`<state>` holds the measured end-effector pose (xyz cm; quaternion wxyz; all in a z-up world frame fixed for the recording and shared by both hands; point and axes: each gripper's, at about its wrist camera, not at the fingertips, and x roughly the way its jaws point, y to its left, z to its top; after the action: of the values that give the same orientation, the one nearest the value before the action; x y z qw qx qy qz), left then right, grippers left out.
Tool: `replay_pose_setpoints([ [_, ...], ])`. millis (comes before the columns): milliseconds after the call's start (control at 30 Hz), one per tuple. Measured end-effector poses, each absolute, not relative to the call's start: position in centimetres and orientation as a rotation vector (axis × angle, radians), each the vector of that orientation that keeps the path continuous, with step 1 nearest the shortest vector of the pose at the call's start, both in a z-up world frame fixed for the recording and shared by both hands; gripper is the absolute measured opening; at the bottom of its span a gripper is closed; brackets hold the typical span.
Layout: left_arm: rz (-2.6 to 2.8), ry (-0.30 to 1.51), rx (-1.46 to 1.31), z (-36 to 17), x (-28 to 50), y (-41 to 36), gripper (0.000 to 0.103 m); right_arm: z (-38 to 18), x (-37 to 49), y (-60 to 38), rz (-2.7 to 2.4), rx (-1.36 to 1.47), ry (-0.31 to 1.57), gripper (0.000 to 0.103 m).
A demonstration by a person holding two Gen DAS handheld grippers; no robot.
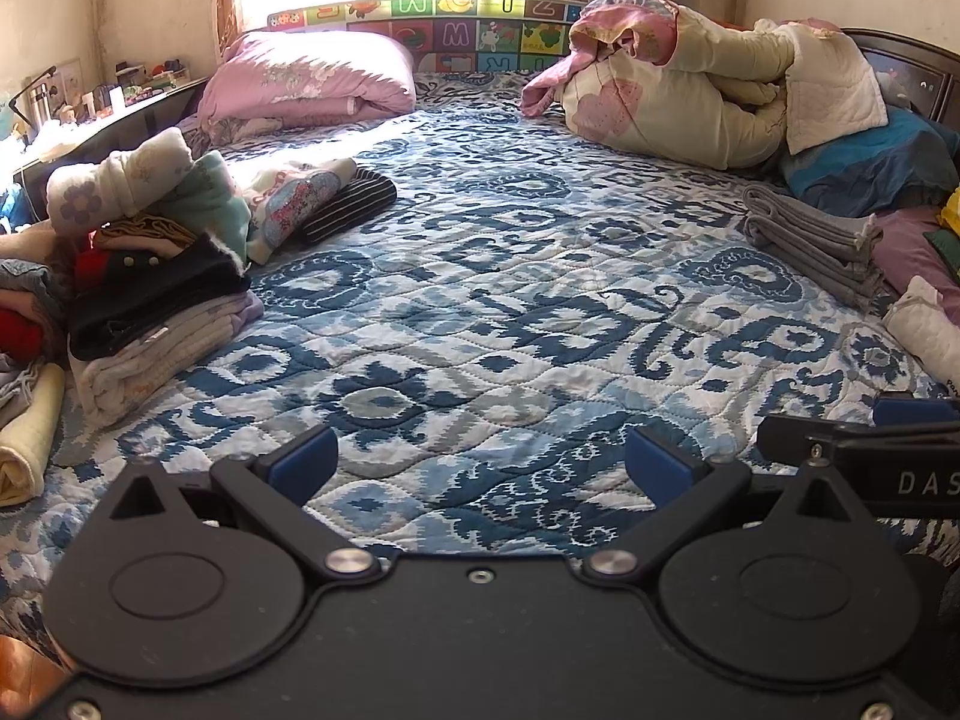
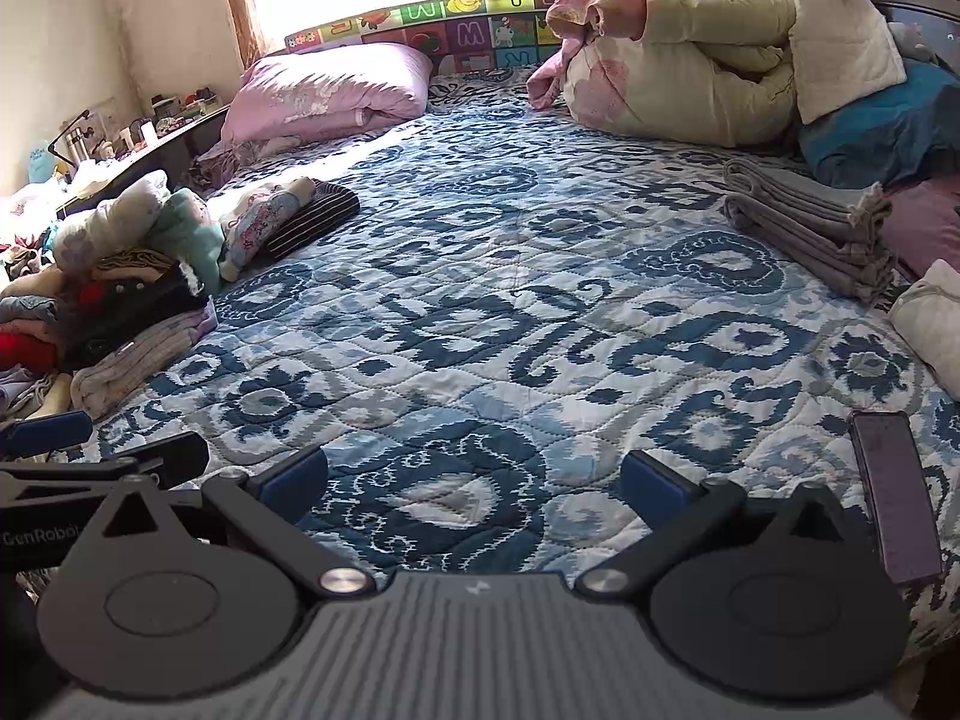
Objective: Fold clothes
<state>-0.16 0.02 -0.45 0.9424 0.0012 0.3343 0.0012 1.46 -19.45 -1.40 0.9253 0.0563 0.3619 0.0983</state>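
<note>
A heap of mixed clothes (image 1: 138, 276) lies at the left side of the bed, also in the right wrist view (image 2: 120, 294). A folded grey garment (image 1: 810, 240) lies at the right, also in the right wrist view (image 2: 804, 222). My left gripper (image 1: 480, 465) is open and empty, low over the blue patterned quilt (image 1: 480, 312). My right gripper (image 2: 474, 480) is open and empty over the quilt (image 2: 510, 312). Each gripper shows at the edge of the other's view: the right gripper (image 1: 864, 450), the left gripper (image 2: 90, 456).
A pink pillow (image 1: 312, 81) and a bundled cream duvet (image 1: 690, 90) lie at the far end. A striped folded item (image 1: 348, 204) lies beside the heap. A dark phone (image 2: 897, 492) lies on the quilt at right. A white bundle (image 2: 930, 324) sits at right.
</note>
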Motion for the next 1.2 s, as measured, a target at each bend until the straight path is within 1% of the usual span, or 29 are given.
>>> replay_pose_setpoints([
  [667, 0.001, 0.674, 0.021, -0.3, -0.3, -0.4, 0.103, -1.2, 1.3, -19.6, 0.199, 0.116, 0.735, 0.103],
  [933, -0.028, 0.675, 0.074, 0.0, -0.3, -0.1, 0.103, -1.2, 1.3, -19.5, 0.246, 0.129, 0.717, 0.103],
  [1067, -0.037, 0.661, 0.032, 0.4, -0.7, 1.2, 0.103, -1.1, 1.2, -18.6, 0.275, 0.103, 0.682, 0.103],
  [1200, 0.024, 0.646, -0.024, 0.3, -1.0, 4.5, 0.103, -0.9, 1.2, -17.6, 0.302, 0.077, 0.646, 0.103],
])
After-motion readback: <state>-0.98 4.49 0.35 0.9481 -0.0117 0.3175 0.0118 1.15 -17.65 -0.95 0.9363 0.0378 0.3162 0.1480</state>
